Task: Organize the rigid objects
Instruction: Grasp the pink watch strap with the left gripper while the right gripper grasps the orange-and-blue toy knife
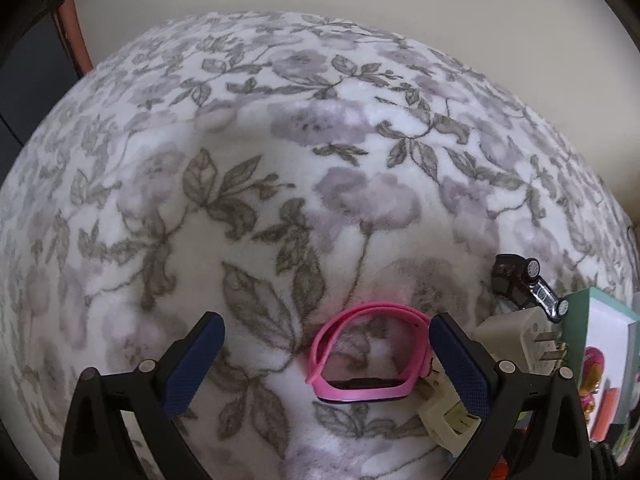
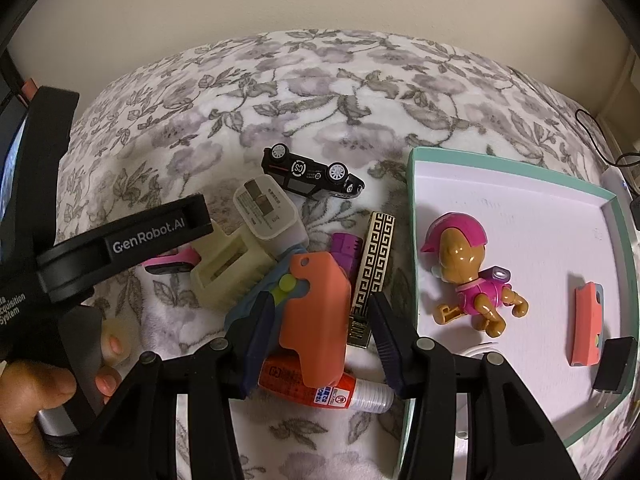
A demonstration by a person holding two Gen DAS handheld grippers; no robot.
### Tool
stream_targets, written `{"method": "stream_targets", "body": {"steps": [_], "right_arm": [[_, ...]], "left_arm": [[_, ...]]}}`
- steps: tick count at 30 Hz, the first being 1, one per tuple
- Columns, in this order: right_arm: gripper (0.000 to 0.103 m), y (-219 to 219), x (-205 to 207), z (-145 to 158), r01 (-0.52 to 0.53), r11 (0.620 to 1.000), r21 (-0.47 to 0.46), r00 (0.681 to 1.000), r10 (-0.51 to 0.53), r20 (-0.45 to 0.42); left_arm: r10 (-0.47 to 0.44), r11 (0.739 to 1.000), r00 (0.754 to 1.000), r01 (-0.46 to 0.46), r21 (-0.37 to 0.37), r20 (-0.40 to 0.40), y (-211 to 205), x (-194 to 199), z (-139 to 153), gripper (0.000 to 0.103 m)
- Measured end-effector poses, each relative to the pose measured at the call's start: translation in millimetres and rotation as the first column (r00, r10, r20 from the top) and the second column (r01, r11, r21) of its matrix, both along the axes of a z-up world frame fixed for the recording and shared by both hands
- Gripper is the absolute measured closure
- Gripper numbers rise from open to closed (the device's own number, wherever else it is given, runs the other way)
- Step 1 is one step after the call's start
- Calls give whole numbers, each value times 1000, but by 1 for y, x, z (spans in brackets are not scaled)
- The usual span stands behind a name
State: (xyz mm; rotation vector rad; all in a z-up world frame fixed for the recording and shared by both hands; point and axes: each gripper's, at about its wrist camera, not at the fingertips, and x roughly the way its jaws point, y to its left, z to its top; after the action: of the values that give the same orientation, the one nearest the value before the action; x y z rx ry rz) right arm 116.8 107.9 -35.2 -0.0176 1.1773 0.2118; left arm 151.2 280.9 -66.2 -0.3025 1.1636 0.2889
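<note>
Right gripper (image 2: 322, 334) is wide open round the orange case (image 2: 316, 320) in the pile just left of the box (image 2: 520, 216), left gripper (image 1: 326, 364) wide open w/ the pink band (image 1: 360, 354) between its fingers, & a squeeze could also catch the glue tube (image 2: 324, 388) under the case.

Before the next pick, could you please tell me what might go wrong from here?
The orange case between the open right gripper fingers lies on a glue tube; it may slide when squeezed. The pink band sits close to the open left gripper's right finger, beside a beige plug, so closing could snag both.
</note>
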Motion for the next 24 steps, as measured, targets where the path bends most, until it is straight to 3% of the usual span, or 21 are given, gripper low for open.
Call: {"method": "stream_targets", "body": {"steps": [8,18,24], "right_arm": [[67,2,-4,3,-16,1000,-3,1000,16,1],[68,-1,-9,4,-18,1000,-11,1000,18,-2],[68,-2,-9,5,-18,1000,-9,1000,18,-4]], "left_arm": [[-58,998,998,58,-16,-16,-13,-3,9,26],[-111,994,994,111,-5,-20,-21,0,8,27],[-99,994,995,98,-42,-10,-18,0,5,29]]}}
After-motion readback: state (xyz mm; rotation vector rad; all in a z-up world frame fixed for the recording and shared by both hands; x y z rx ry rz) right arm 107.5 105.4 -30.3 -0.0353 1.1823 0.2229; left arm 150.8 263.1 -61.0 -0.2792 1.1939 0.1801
